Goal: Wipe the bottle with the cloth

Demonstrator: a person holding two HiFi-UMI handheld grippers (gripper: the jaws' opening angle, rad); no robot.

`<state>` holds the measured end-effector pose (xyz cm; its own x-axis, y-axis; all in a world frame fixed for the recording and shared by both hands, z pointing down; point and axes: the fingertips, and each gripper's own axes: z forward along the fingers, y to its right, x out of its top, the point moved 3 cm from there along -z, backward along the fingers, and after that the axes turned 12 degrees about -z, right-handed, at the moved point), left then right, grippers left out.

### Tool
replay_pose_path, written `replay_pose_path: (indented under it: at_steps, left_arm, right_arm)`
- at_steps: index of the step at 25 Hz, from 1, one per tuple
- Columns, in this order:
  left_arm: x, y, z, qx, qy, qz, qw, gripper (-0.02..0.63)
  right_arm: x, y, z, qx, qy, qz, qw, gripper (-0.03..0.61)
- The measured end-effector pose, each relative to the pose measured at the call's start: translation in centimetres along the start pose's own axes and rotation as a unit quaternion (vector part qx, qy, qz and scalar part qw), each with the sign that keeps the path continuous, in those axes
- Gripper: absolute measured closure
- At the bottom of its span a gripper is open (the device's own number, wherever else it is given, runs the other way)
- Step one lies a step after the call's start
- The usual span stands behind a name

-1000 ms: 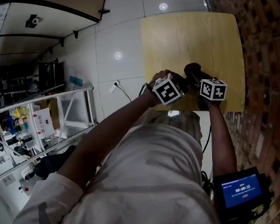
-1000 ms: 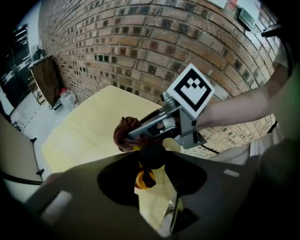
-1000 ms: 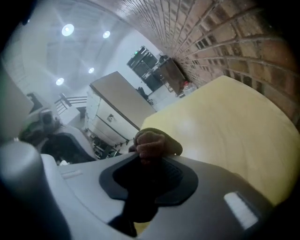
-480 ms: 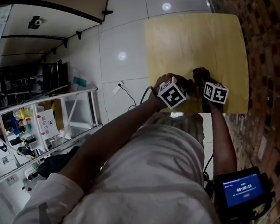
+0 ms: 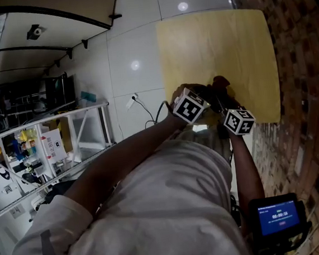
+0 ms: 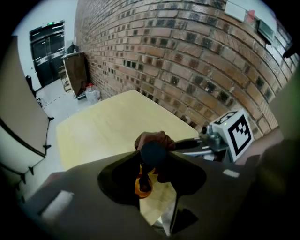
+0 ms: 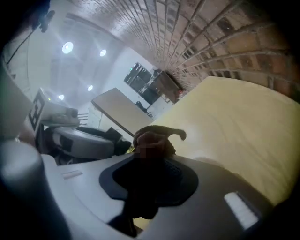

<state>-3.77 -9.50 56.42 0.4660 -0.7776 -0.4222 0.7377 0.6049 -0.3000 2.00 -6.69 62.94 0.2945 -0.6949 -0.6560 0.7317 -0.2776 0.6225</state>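
Your right gripper (image 7: pixel 149 161) has drawn back toward you, jaws pinched tight on the brown cloth (image 7: pixel 153 137). The cloth drapes over the dark bottle (image 6: pixel 153 154), which your left gripper (image 6: pixel 149 174) clamps above the yellow table (image 5: pixel 219 45), near its edge.

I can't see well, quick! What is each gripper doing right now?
Left gripper: closed on the bottle.
Right gripper: closed on the cloth.
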Motion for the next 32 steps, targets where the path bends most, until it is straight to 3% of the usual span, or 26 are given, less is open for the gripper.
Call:
replay_pose_path:
  at_steps: [4,9,13,16,21,25,32]
  left_arm:
    - [0.0,-0.3,-0.2,0.01,0.013,-0.024,0.9996,0.433]
    - [0.0,-0.9,-0.3,0.018,0.022,-0.046,0.9985,0.433]
    - [0.0,-1.6,-0.7,0.031,0.034,-0.073,0.9963,0.431]
    - [-0.1,-1.9,-0.9,0.039,0.037,-0.09,0.9945,0.428]
    - [0.1,-1.2,-1.1,0.04,0.025,-0.005,0.9989,0.423]
    - [0.6,-1.0,-1.8,0.039,0.018,0.083,0.9956,0.408]
    - [-0.2,0.0,-1.4,0.02,-0.026,0.237,0.971,0.402]
  right_arm:
    - [-3.5,1.6,2.3,-0.066,-0.054,-0.002,0.996,0.491]
    - [-5.9,3.9,4.7,-0.102,-0.131,0.027,0.986,0.491]
    - [-6.7,4.7,6.3,-0.098,-0.209,0.015,0.973,0.491]
    - [-5.9,4.7,5.8,-0.087,-0.214,-0.013,0.973,0.491]
    - [-5.3,5.5,2.3,-0.094,-0.153,0.038,0.983,0.49]
    - [-6.3,5.7,-0.4,-0.101,-0.136,0.052,0.984,0.489]
    - [-7.4,5.9,-2.7,-0.108,-0.137,0.052,0.983,0.489]
